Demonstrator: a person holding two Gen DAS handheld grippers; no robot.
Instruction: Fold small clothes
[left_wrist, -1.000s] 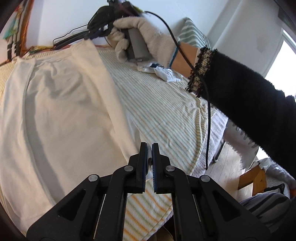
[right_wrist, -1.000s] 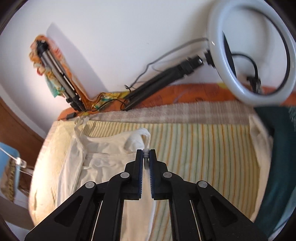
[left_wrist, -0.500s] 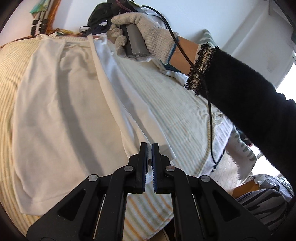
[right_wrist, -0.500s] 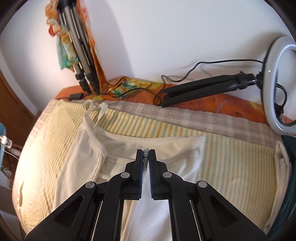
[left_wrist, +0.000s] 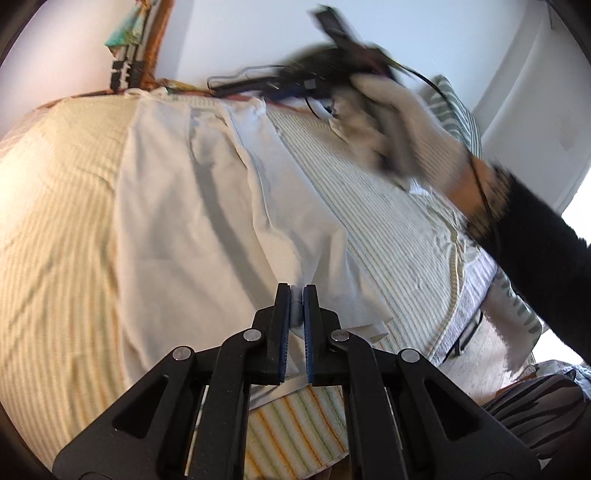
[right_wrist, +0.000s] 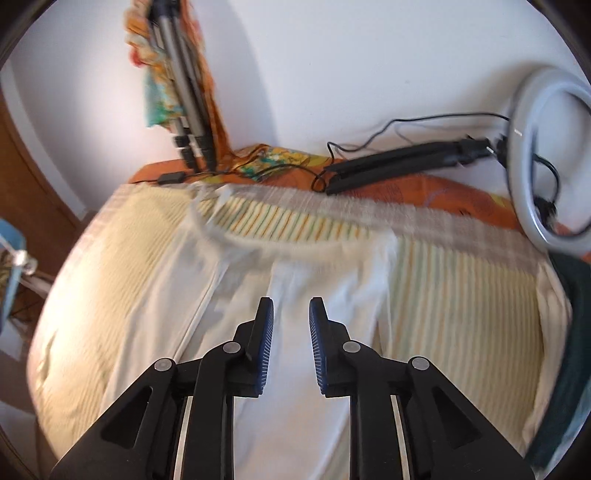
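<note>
So the left gripper (left_wrist: 296, 295) has its jaws pressed together on the near hem of the white garment (left_wrist: 192, 236), pinching a bit of fabric right at the tips, while the right gripper (right_wrist: 291, 310) is spread open with nothing between the pads, hanging just over the far waistband end of the same garment (right_wrist: 295, 295). Looks like shorts or a skirt, can't really tell which. Going by how it lies, I'd say one lengthwise fold is in: a long flap sits doubled over to the right of the left gripper's tips, edge running away toward the wall. The cross folds aren't done, and the near hem needs letting go or carrying over. Further out it's all on a striped bedspread (left_wrist: 388, 229). Beyond the right gripper there's a ring light (right_wrist: 546, 155) lying by the wall and a folded tripod (right_wrist: 184, 92) leaning up. No baskets or bins anywhere I can see, so nothing to report there.
</note>
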